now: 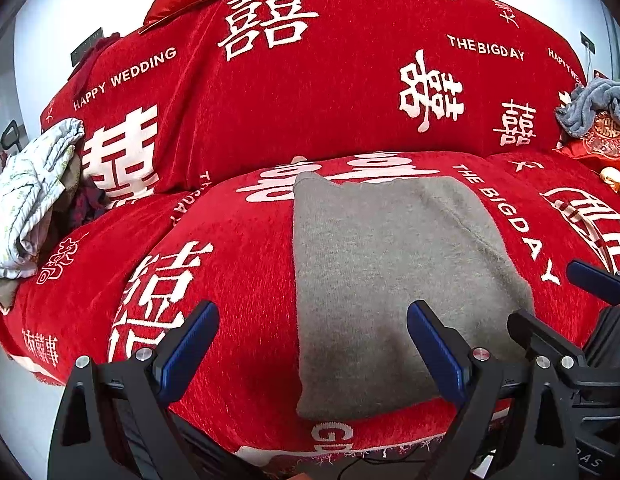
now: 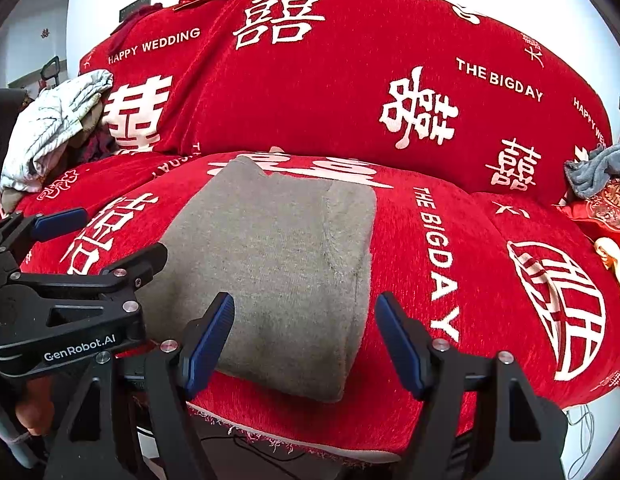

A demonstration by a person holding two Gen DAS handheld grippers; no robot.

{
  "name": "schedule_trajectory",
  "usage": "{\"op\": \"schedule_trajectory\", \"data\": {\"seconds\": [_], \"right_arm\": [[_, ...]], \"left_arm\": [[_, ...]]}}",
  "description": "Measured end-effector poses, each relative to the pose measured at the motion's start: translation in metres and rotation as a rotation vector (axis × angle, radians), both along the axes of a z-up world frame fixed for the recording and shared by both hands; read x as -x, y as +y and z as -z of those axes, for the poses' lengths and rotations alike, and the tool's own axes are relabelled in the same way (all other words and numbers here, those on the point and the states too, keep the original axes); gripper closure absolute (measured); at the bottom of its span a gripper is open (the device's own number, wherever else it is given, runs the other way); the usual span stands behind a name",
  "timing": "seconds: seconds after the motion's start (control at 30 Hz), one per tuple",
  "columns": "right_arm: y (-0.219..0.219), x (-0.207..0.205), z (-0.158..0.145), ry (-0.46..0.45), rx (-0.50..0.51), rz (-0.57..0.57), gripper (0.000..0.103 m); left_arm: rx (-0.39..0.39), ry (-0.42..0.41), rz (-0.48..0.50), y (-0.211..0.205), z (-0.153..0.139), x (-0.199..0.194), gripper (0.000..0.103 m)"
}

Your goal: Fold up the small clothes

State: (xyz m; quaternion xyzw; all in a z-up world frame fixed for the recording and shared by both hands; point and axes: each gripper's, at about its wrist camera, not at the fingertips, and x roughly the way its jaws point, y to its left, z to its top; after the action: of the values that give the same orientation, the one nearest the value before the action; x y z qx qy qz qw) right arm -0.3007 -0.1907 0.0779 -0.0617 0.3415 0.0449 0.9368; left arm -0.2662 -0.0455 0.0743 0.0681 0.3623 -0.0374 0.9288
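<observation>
A folded grey knit garment lies flat on the seat of a red sofa; it also shows in the right wrist view. My left gripper is open and empty, held just in front of the garment's near left edge. My right gripper is open and empty, in front of the garment's near right corner. The right gripper shows at the right of the left wrist view. The left gripper shows at the left of the right wrist view.
The red sofa cover has white lettering and a fringed front edge. A pile of light clothes sits at the sofa's left end. A grey towel and red cushions lie at the right end.
</observation>
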Motion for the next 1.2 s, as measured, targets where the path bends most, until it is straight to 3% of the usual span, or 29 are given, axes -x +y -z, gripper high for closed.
{"op": "schedule_trajectory", "data": {"seconds": [1.2], "right_arm": [[0.0008, 0.0004, 0.0005, -0.004, 0.003, -0.004, 0.027]], "left_arm": [[0.002, 0.005, 0.011, 0.0005, 0.0002, 0.0011, 0.007]]}}
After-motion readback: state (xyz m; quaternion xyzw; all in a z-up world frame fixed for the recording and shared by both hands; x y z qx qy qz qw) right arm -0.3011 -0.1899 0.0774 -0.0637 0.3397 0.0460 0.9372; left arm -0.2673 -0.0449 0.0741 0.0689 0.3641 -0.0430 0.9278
